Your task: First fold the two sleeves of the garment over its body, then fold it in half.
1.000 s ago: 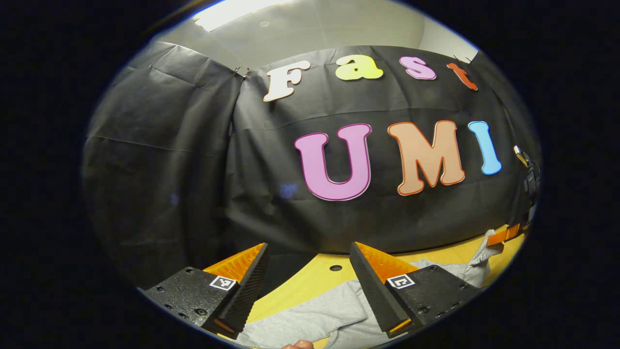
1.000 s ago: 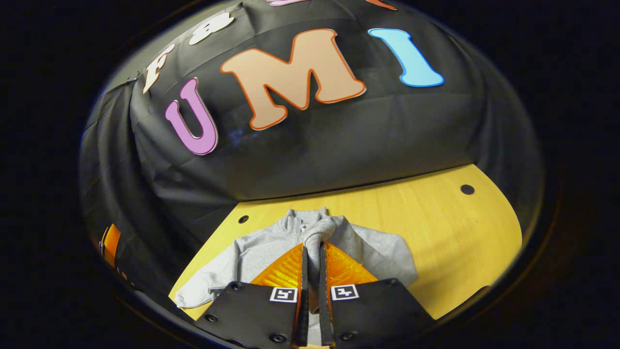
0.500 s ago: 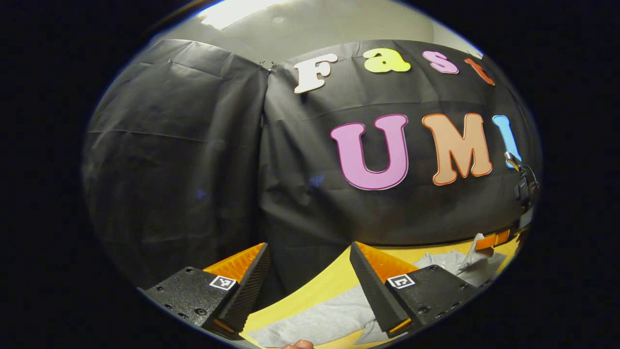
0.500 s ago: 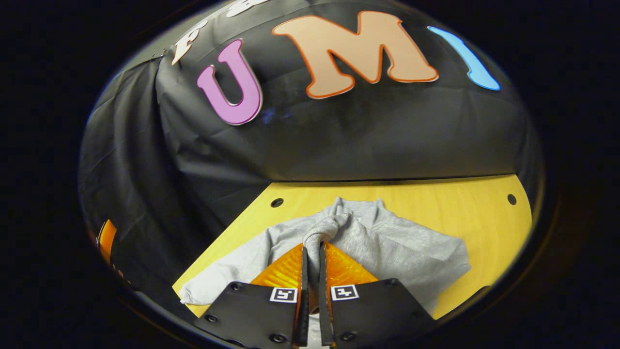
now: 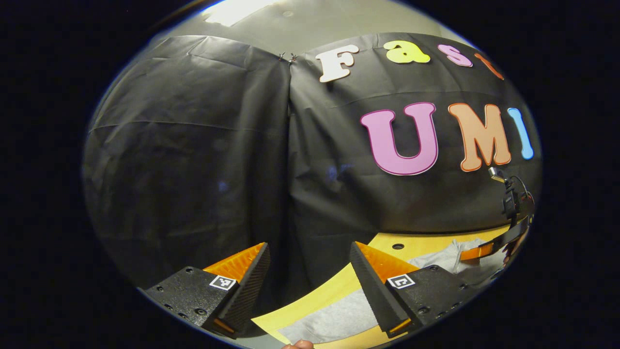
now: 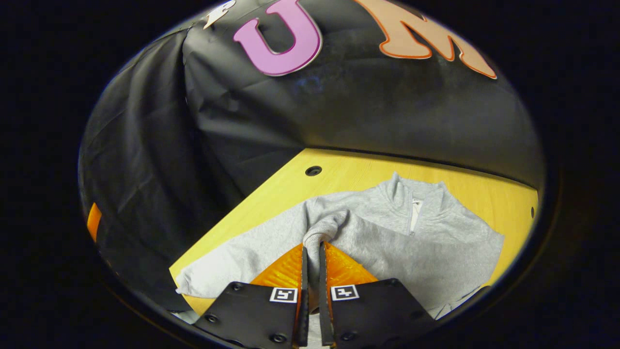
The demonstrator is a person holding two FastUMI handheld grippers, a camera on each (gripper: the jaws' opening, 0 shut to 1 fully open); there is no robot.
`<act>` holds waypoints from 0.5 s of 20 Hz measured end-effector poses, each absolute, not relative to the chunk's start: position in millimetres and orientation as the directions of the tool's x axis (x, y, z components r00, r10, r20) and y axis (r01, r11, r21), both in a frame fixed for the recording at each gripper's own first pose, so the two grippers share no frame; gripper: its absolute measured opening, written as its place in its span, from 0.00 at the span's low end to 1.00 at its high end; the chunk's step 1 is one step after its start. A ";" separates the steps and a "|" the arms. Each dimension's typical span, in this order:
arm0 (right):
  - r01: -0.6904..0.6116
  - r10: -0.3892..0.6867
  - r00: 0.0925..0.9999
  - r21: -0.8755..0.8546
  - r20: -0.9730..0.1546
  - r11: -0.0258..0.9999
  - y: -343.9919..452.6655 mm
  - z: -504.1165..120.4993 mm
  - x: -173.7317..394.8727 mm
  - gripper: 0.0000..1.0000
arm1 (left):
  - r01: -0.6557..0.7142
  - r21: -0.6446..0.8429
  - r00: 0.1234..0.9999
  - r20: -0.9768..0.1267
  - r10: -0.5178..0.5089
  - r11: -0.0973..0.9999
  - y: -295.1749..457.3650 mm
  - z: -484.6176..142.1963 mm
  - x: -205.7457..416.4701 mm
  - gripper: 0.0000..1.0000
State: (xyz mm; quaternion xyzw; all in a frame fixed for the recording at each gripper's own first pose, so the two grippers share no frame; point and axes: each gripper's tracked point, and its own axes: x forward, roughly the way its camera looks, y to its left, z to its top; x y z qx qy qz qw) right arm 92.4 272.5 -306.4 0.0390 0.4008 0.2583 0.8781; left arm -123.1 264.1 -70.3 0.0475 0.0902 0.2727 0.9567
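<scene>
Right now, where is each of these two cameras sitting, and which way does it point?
Left gripper view: rides on the left tongs, open, facing the booth wall over the table edge; a fingertip peeks in below.
Right gripper view: rides on the right tongs, looking down across the table at the grey garment, shut on its sleeve cuff.
Shared: the garment, the table, the wall; the left gripper view also catches the right tongs far off.

Sweatshirt (image 6: 387, 242) hem cut off; cuff tip hidden
</scene>
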 end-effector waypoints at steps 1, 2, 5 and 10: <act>-0.429 0.480 0.535 0.266 -0.695 0.864 275.1 -311.7 92.0 0.14 | -0.518 0.144 0.828 -0.163 0.536 0.843 267.7 -76.0 -126.6 0.99; -0.426 0.473 0.527 0.262 -0.706 0.866 279.2 -317.5 91.2 0.14 | -0.522 0.148 0.821 -0.179 0.542 0.840 271.6 -82.8 -131.0 0.97; -0.397 0.503 0.498 0.331 -0.706 0.856 292.8 -316.4 83.7 0.14 | -0.517 0.167 0.810 -0.223 0.543 0.839 277.2 -107.3 -138.6 0.97; -0.389 0.483 0.598 0.296 -0.639 0.872 274.0 -289.4 92.5 0.95 | -0.486 0.178 0.789 -0.332 0.517 0.856 274.1 -161.7 -146.1 1.00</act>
